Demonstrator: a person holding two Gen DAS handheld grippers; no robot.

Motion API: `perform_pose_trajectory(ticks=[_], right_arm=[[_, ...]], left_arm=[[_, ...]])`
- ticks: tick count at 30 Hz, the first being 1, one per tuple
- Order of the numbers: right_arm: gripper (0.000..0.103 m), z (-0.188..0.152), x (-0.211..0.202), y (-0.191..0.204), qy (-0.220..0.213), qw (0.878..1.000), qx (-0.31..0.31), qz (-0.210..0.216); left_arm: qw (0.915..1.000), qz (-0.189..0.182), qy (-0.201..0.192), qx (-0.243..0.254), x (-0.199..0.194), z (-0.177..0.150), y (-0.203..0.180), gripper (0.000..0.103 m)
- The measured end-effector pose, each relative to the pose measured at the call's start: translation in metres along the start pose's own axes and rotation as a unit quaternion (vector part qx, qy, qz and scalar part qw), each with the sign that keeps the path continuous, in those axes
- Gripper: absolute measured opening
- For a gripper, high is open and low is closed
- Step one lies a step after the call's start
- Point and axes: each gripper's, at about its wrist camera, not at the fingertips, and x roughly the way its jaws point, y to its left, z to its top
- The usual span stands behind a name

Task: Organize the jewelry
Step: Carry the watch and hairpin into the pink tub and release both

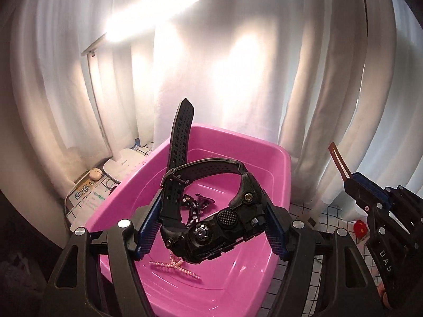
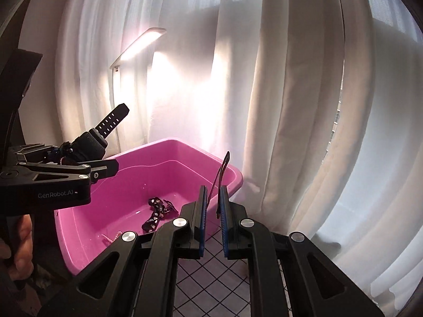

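Left wrist view: pink plastic tub (image 1: 238,285) fills the lower frame on a grid-pattern cloth, white curtain (image 1: 238,66) behind. Left gripper (image 1: 211,227) hangs over the tub, jaws spread wide and clamped on the case of a black sports watch (image 1: 211,232); buckle strap loops up, free strap stands upright above the rim. Already in the tub: a black patterned hair tie (image 1: 194,206) and a pearl hair clip (image 1: 174,264).

Right wrist view: right gripper (image 2: 212,219), pads pressed nearly together, pinches a thin dark reddish hair clip (image 2: 220,177) by its lower end, above the tub's near right rim.

Risks, judged:
- Watch is heavy and held only across the case; a tilt could let it pivot out and land hard on the pearl clip.
- Upright strap may catch the rim on release.
- Thin clip is gripped at one end only; released here, it could slip and drop outside the tub.
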Motion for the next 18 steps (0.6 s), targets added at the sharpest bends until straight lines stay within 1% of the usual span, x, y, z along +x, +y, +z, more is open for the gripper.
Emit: perform_pose_trajectory(ticks=[3,5,8,12,18], right_arm=[[0.009,0.012,0.031,0.019,0.014,0.999,-0.007,0.034],[0.009,0.014,0.049,0.032,0.028,0.998,-0.015,0.049],[0.01,0.014,0.074,0.048,0.053,0.996,-0.024,0.066],[0.009,0.012,0.1,0.055,0.085,0.993,-0.023,0.076],[0.01,0.009,0.128,0.052,0.133,0.988,-0.008,0.075]], left_arm=[[0.9996,0.02,0.014,-0.016,0.015,0.002,0.024,0.067],[0.9989,0.028,0.026,-0.028,0.023,-0.002,0.04,0.067],[0.9973,0.035,0.05,-0.04,0.04,-0.008,0.052,0.067],[0.9951,0.031,0.077,-0.053,0.056,-0.016,0.06,0.067],[0.9918,0.033,0.11,-0.056,0.072,-0.022,0.067,0.068]])
